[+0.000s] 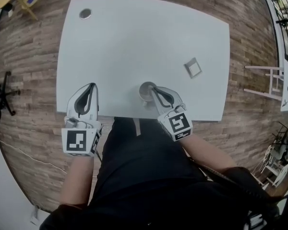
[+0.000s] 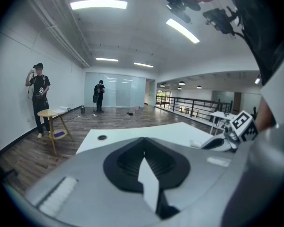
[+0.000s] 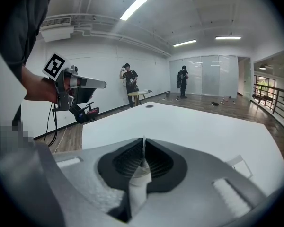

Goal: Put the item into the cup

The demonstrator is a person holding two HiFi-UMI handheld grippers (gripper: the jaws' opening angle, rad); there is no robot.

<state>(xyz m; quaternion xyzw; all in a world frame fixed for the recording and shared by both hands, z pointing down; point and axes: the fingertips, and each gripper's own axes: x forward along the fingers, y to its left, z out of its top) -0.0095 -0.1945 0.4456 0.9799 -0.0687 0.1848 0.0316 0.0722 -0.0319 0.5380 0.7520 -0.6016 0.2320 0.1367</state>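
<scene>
1. A large open-plan office or lab loft with a wood-plank floor [image 1: 33, 56] and a plain white table [image 1: 134, 42].
2. Long strip lights [image 2: 98, 4] run along the white ceiling.
3. A glass partition wall [image 2: 120, 91] and a black railing [image 2: 194, 105] bound the room.
4. An office chair [image 3: 87, 111], a small round wooden table [image 2: 52, 113] and 2 standing people [image 2: 38, 96] sit at the edges.

We hold our left gripper [image 1: 92, 86] at the table's [image 1: 134, 42] near edge, jaws together on nothing. Our right gripper [image 1: 151, 87] pinches the cup [image 1: 144, 93] by its rim. Both bare forearms reach forward.
</scene>
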